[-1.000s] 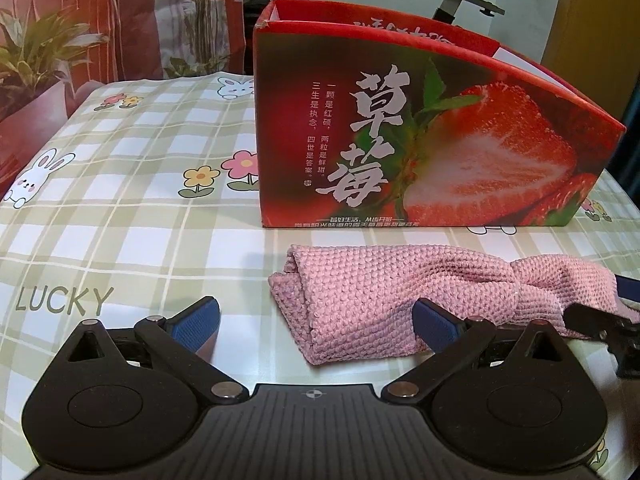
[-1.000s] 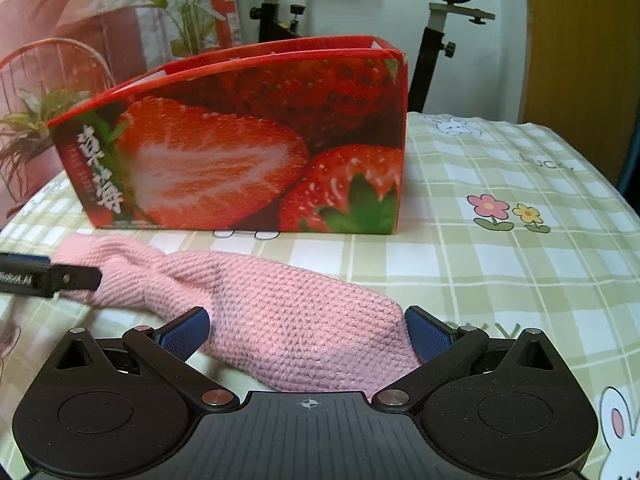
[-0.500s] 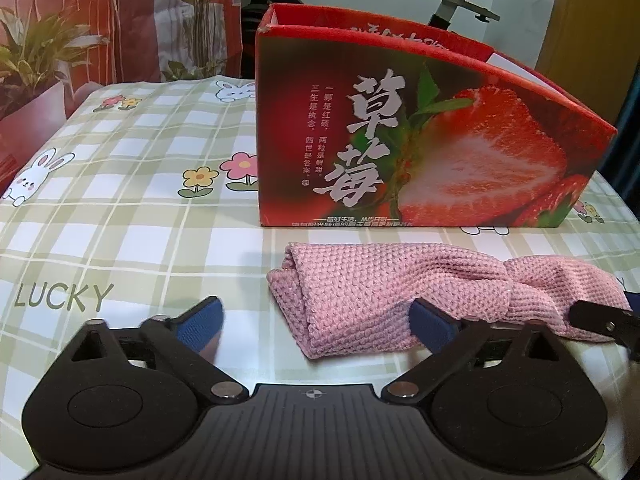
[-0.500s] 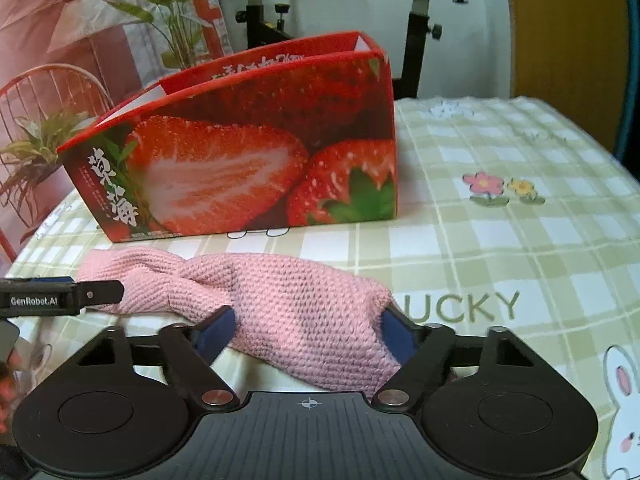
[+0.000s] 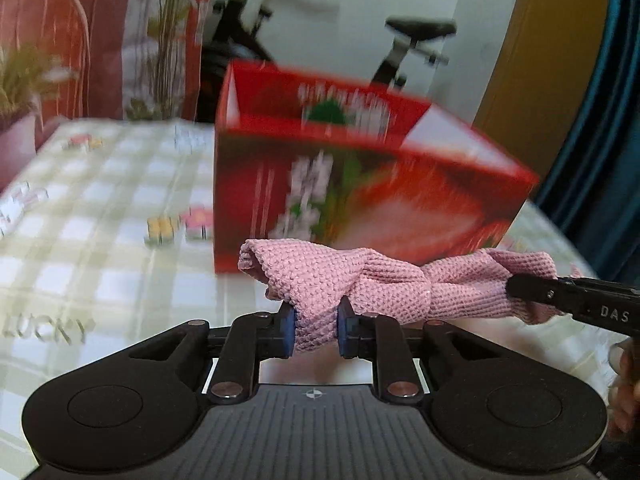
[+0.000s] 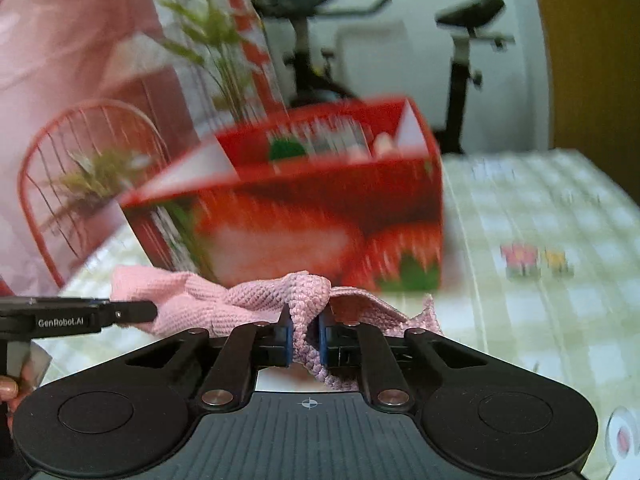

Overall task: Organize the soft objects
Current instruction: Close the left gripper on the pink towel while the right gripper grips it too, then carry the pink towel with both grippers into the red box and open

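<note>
While our left gripper (image 5: 316, 330) is closing on the near left end of the pink knitted cloth (image 5: 384, 284), our right gripper (image 6: 304, 338) is clamped tight on its other end. The cloth hangs between them above the checked tablecloth (image 5: 100, 240). Just beyond stands the open strawberry box (image 5: 360, 184), with an exercise bike (image 5: 412, 40) behind.

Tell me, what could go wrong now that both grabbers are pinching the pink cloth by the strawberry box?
The left gripper is closing on only an edge fold of the pink cloth, so it might slip out. The right gripper pinches a thin bunch, and the sagging middle could catch the strawberry box rim.
</note>
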Demonstrator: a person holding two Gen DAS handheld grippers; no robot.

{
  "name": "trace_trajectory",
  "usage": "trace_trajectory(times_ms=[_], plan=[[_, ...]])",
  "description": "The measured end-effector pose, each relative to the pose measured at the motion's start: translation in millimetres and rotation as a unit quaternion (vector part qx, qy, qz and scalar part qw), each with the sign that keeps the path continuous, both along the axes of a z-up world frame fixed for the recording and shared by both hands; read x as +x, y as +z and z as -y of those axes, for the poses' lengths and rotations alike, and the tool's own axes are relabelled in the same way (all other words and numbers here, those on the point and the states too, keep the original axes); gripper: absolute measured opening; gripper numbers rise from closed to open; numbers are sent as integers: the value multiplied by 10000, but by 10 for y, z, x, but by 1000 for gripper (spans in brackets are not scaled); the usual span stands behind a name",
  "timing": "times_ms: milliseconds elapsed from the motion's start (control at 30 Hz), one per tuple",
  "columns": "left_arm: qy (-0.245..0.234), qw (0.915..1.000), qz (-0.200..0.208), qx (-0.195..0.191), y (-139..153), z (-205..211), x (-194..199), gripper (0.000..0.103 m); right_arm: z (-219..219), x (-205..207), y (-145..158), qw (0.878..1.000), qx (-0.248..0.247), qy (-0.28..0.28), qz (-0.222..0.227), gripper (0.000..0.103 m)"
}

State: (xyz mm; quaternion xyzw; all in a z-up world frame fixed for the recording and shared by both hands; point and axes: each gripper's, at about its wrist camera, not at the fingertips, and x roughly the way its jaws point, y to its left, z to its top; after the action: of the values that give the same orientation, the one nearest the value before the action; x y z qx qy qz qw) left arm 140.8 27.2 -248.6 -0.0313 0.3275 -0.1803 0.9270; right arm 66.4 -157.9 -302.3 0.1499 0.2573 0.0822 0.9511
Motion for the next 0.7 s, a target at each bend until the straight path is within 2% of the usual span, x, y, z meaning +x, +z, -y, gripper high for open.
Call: trace_trajectory(times_ms=[167,300,433,500,700], plan=[[-79,9978,621,-217,478,-42,-69,21,108,-4,473,9973,-22,75,734,10],[-147,9953,924,-234,756,46,61,21,198,150,751,9948,-134,96,1005,10],[-292,9964,764,-228,867,173,407,21,232,454,896,9938,-335,61,1063,10],[-280,9971,694,-102,886,252,632,21,234,641,911,9945,-388,26,976,10],[-193,9984,473,248,771,457,1159,21,170,1240,755,9965,-593,-133,577,10]])
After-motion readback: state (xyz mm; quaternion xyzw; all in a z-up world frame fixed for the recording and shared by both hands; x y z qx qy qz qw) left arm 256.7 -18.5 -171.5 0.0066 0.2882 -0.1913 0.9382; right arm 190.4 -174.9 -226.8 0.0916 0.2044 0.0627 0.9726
